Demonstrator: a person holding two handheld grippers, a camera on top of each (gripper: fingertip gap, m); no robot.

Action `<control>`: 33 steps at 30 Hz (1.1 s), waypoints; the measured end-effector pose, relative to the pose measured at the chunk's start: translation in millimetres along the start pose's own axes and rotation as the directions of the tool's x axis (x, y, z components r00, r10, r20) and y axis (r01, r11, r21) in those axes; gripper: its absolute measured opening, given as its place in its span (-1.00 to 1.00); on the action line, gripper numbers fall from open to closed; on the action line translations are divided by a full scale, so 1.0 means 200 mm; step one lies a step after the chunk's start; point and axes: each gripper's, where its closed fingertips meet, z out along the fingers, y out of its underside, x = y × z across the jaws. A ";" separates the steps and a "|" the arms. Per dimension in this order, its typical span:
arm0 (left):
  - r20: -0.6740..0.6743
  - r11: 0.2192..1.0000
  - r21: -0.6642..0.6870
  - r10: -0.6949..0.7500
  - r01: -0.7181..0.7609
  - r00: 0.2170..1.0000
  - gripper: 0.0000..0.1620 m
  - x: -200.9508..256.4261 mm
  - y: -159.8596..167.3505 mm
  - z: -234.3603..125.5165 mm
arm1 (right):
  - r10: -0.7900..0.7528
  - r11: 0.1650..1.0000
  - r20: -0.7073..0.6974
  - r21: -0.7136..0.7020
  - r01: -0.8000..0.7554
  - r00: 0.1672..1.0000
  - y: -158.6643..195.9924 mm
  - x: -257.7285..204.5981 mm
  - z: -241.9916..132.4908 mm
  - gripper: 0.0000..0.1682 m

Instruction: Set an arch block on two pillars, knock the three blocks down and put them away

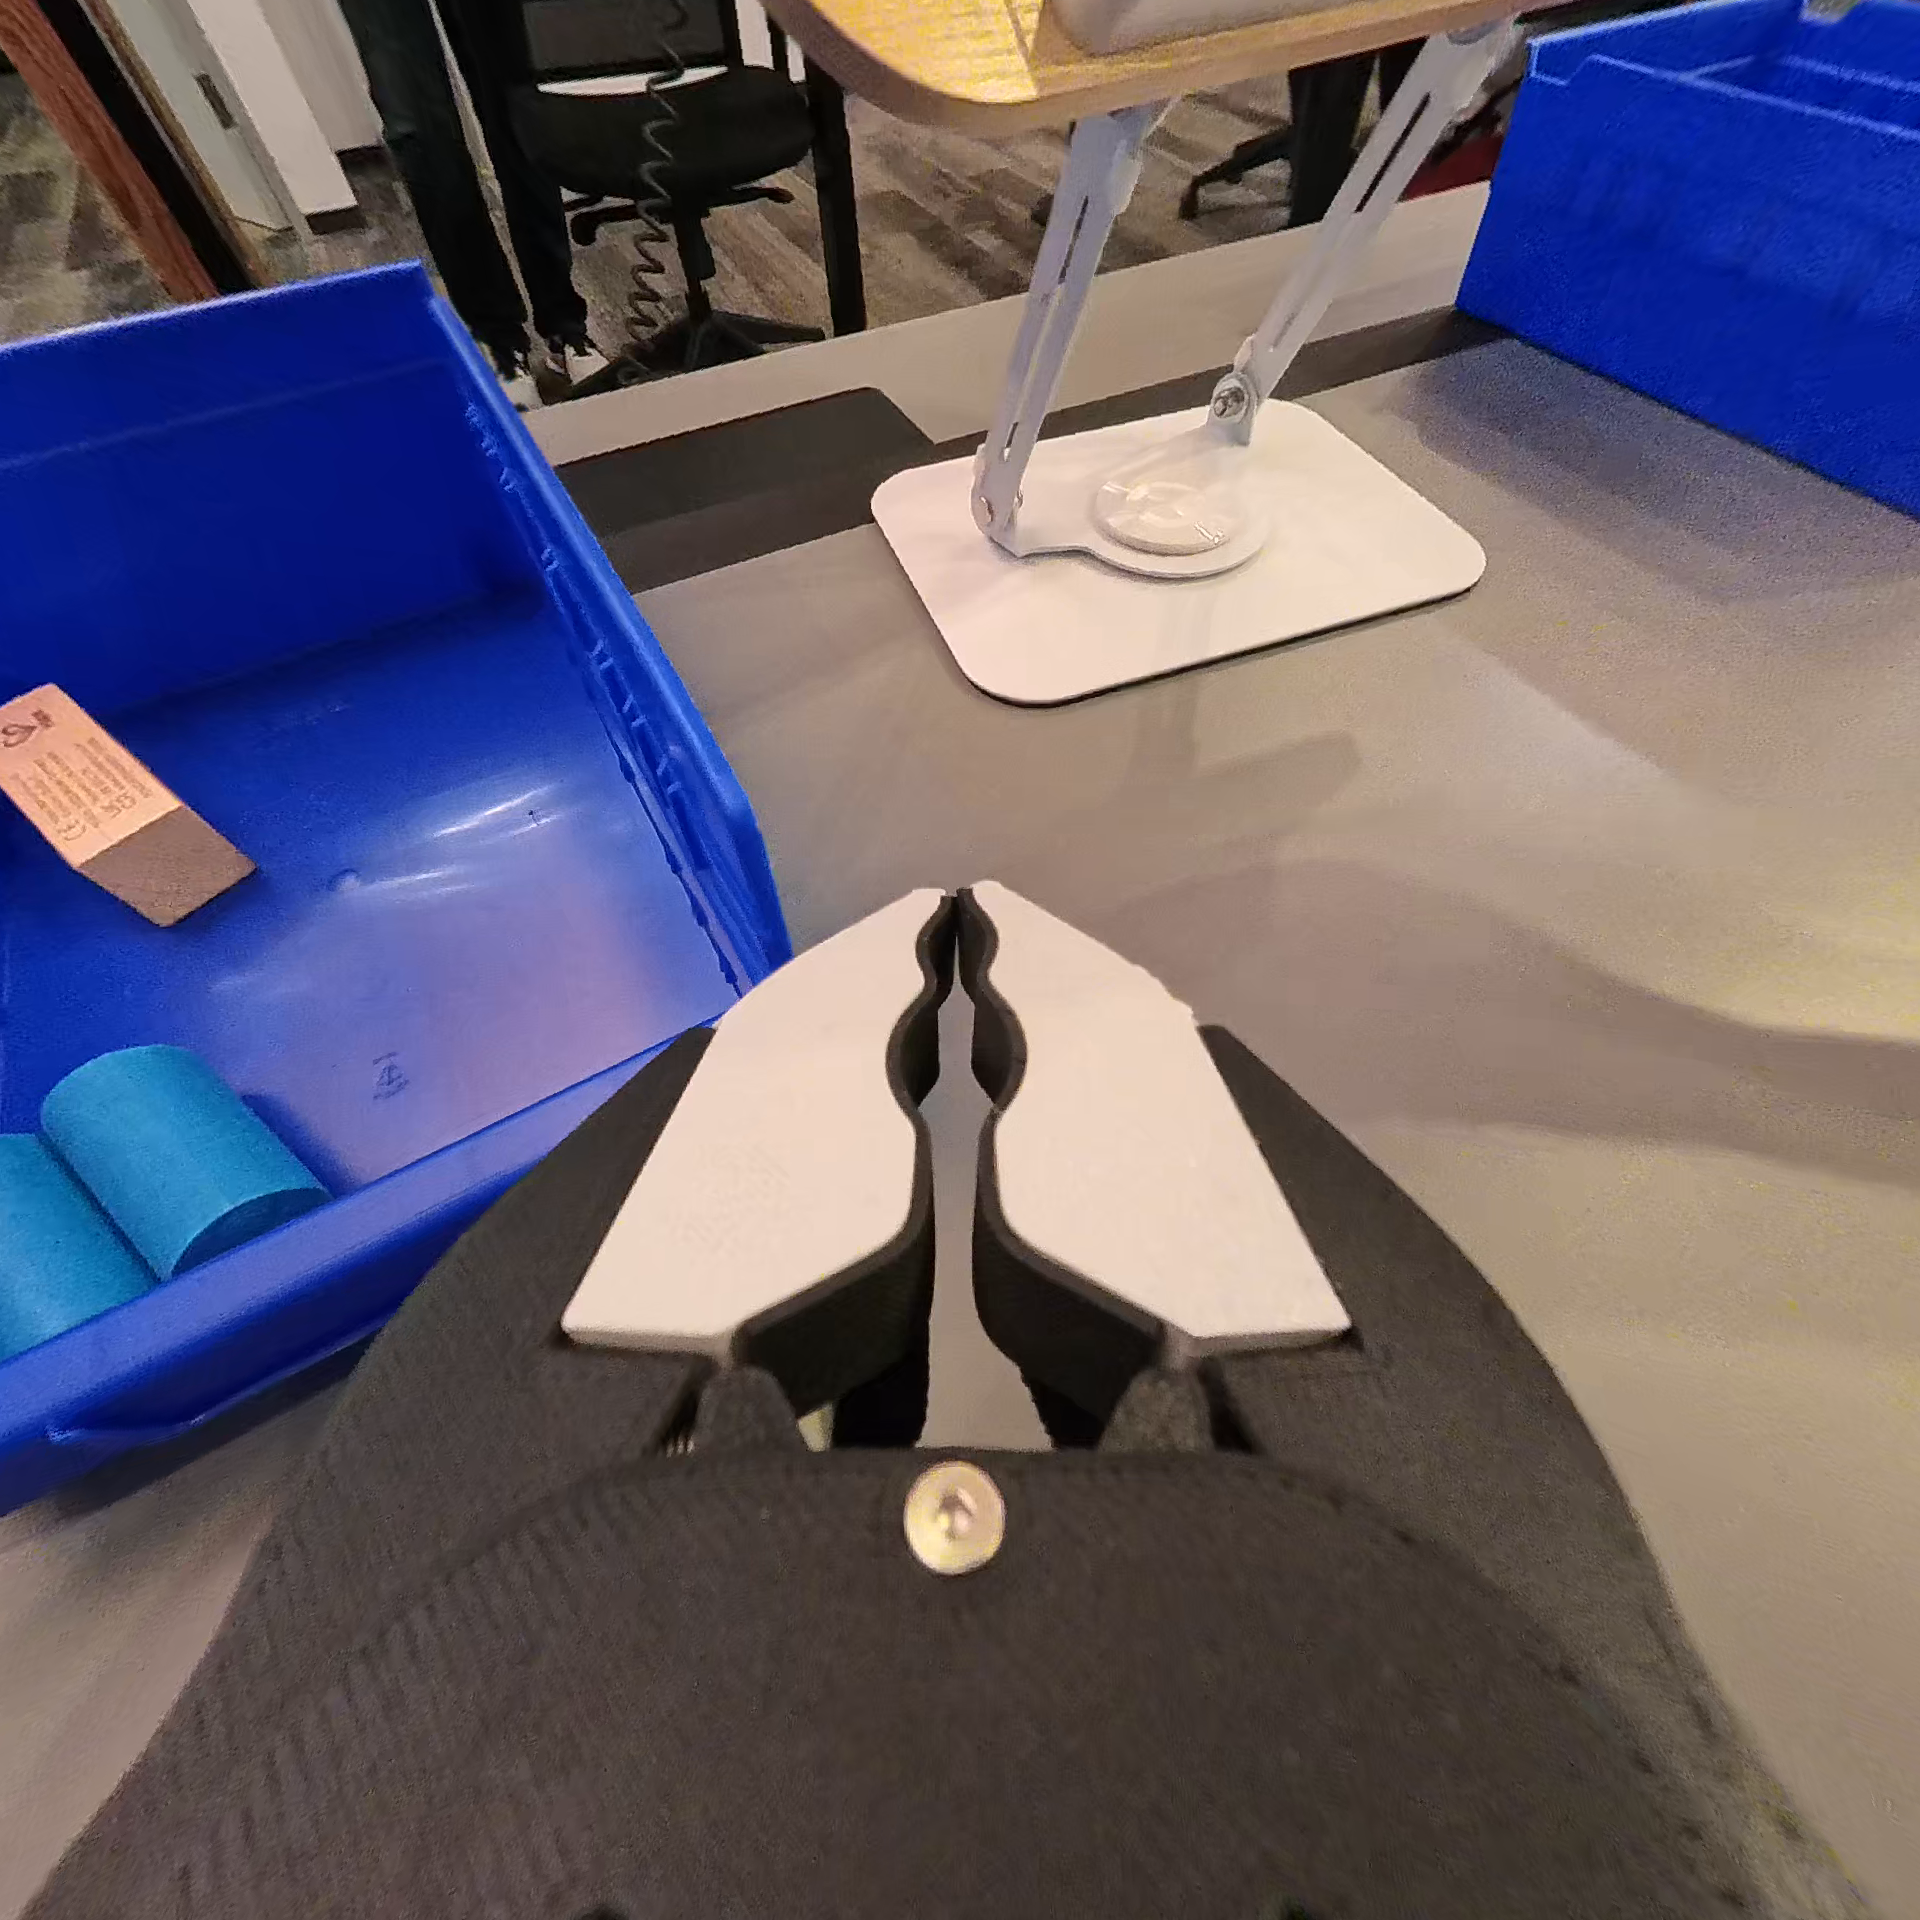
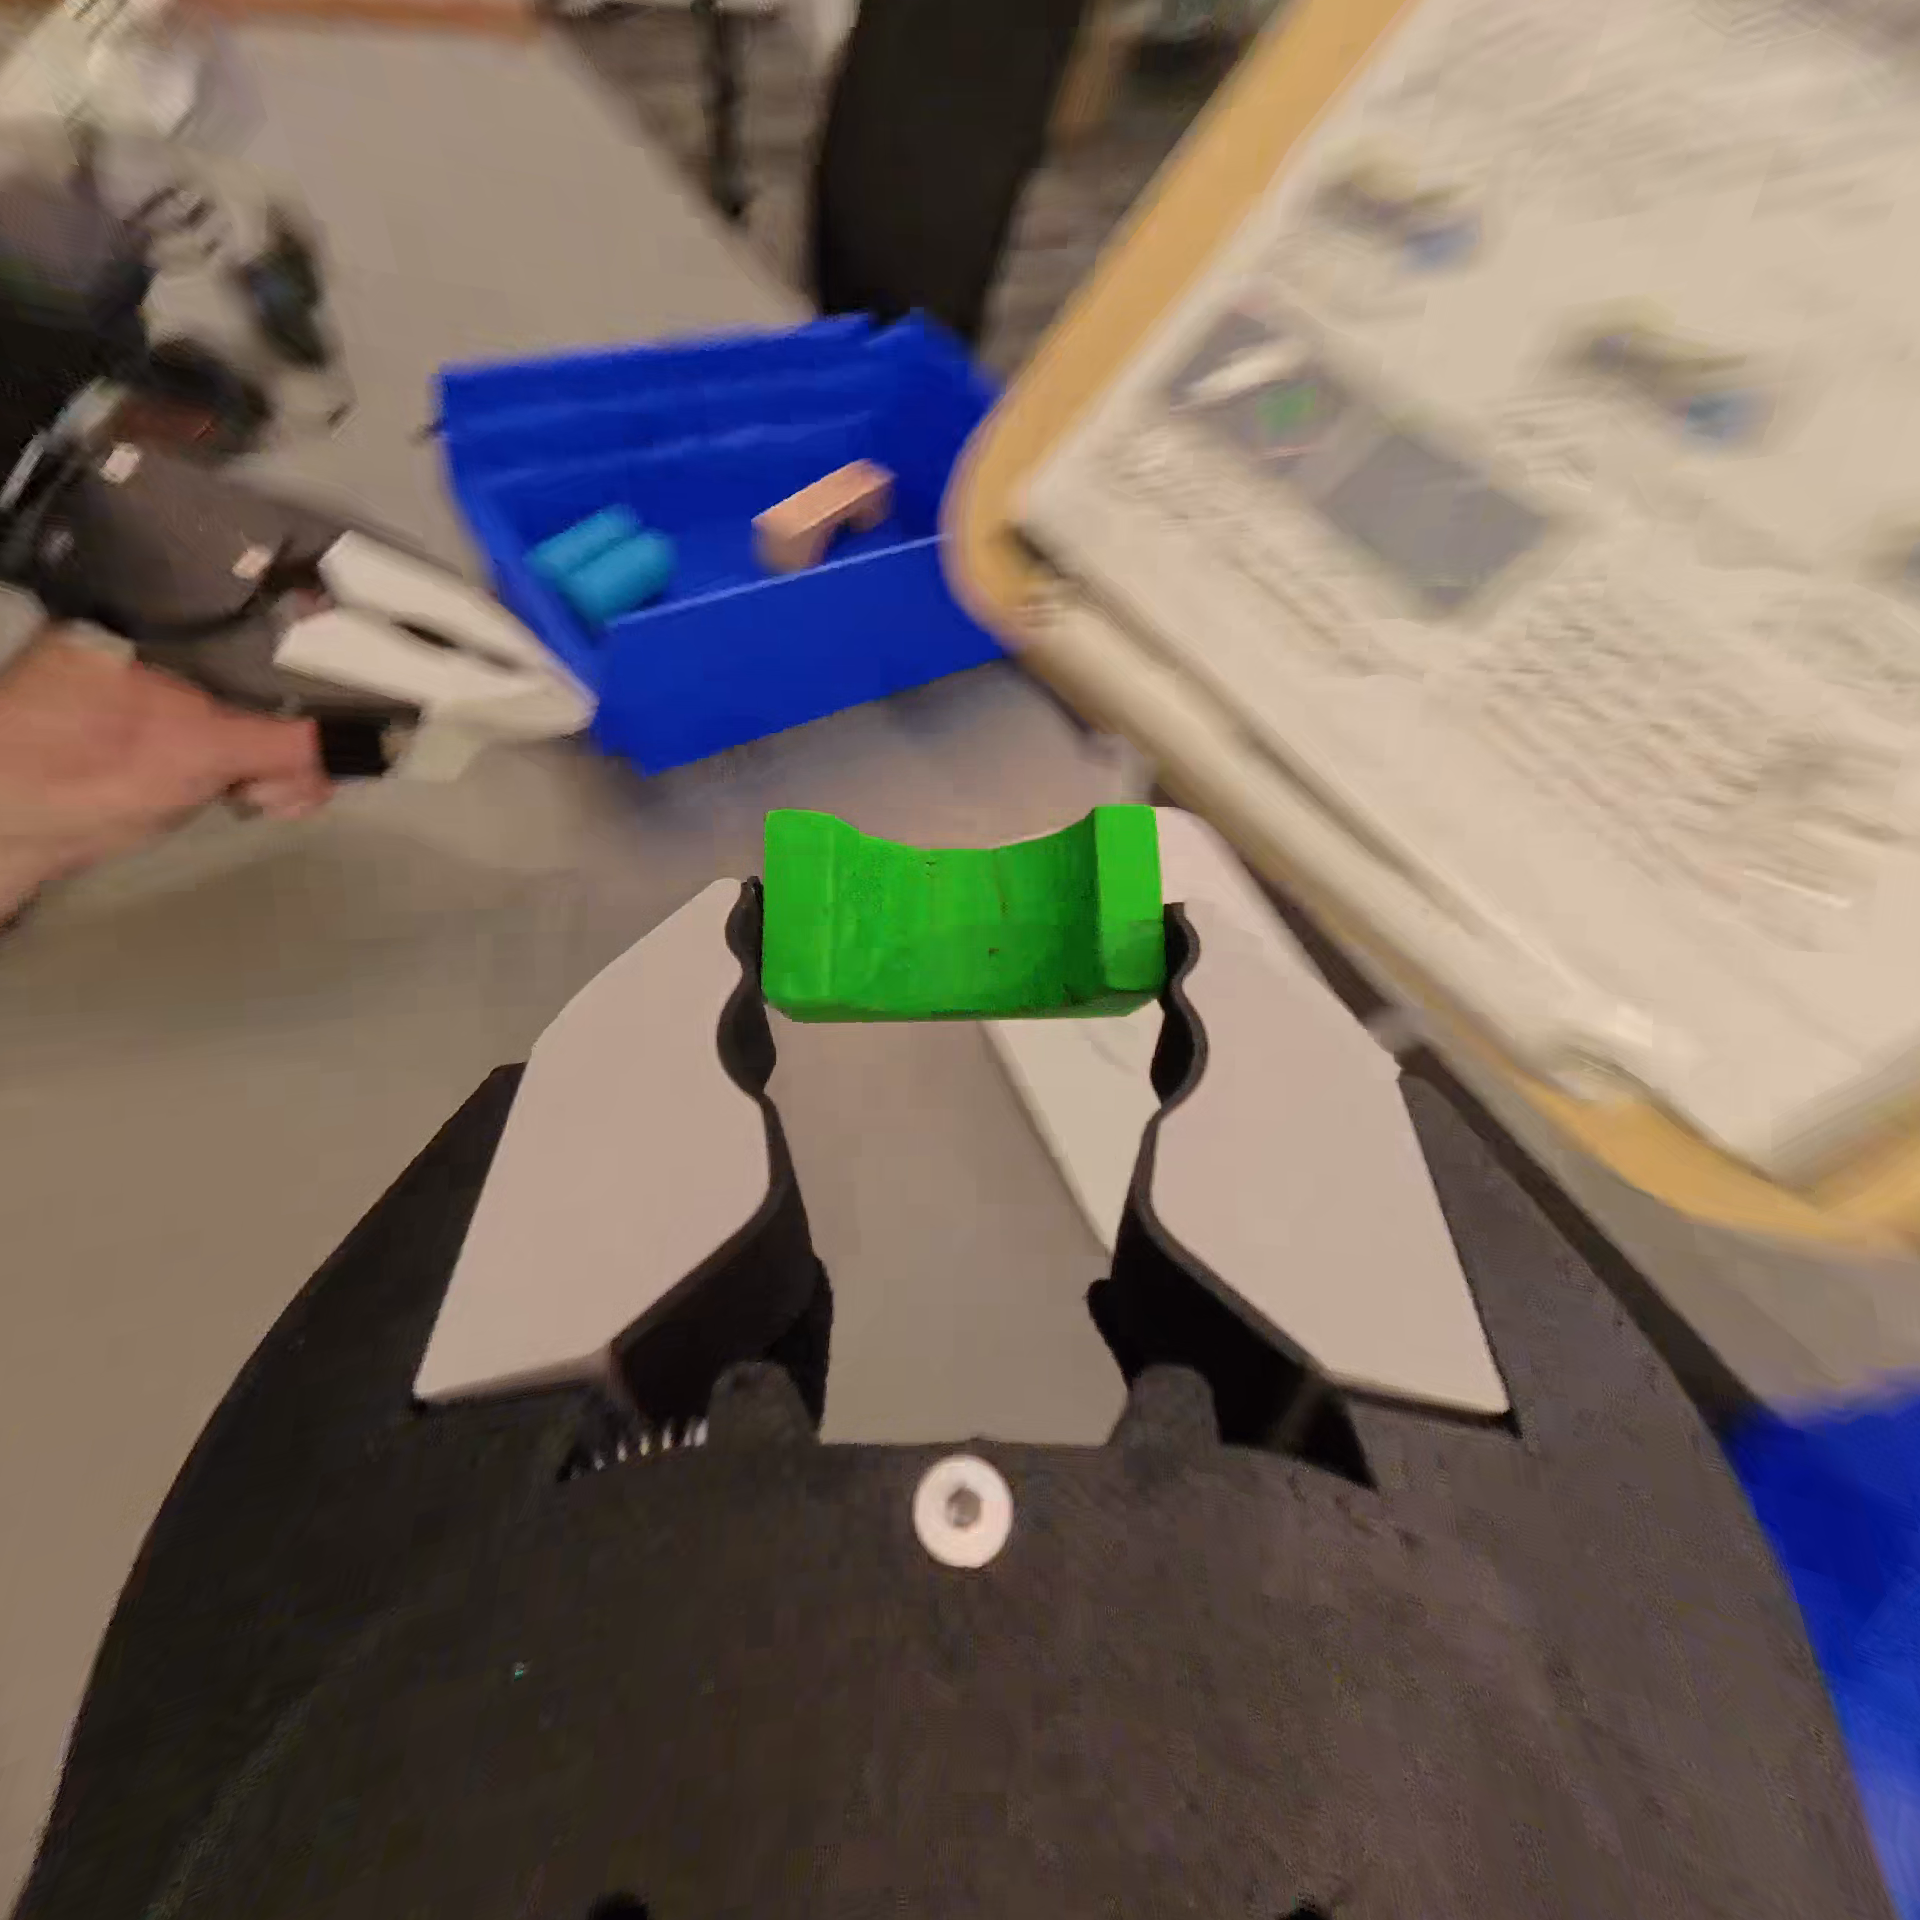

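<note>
My right gripper (image 2: 961, 914) is shut on a green arch block (image 2: 956, 920) and holds it above the grey table, its curved side facing up. My left gripper (image 1: 958, 894) is shut and empty, just right of a blue bin (image 1: 665, 727). In that bin lie two light blue cylinder blocks (image 1: 166, 1153) and a tan arch block (image 1: 104, 800). The right wrist view, which is blurred, shows the same bin (image 2: 790, 644) farther off with the cylinders (image 2: 608, 566) and tan arch (image 2: 826, 514), and the left gripper (image 2: 561, 712) held by a hand (image 2: 114, 769) beside it.
A white stand base (image 1: 1184, 561) with two slanted arms carries a wooden tray (image 1: 987, 52) holding a keyboard-like device (image 2: 1507, 520) over the table. A second blue bin (image 1: 1714, 239) sits at the far right. An office chair (image 1: 665, 135) stands beyond the table. Spacing between my two grippers at the tips: around 25 cm.
</note>
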 end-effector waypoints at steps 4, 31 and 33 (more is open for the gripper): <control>-0.008 1.000 -0.015 0.016 -0.016 1.000 -1.00 0.03 0.01 0.02 | 0.141 0.989 -0.320 0.005 -0.148 0.937 0.12 0.67 -0.54 -0.14; -0.017 0.995 -0.084 0.049 -0.050 0.999 -1.00 0.04 0.10 0.10 | 0.289 0.649 -0.556 -0.484 -0.586 0.779 1.50 1.51 -0.26 -0.13; -0.019 0.995 -0.084 0.048 -0.050 0.999 -1.00 0.05 0.10 0.10 | 0.291 0.680 -0.559 -0.450 -0.579 0.777 1.43 1.51 -0.29 -0.09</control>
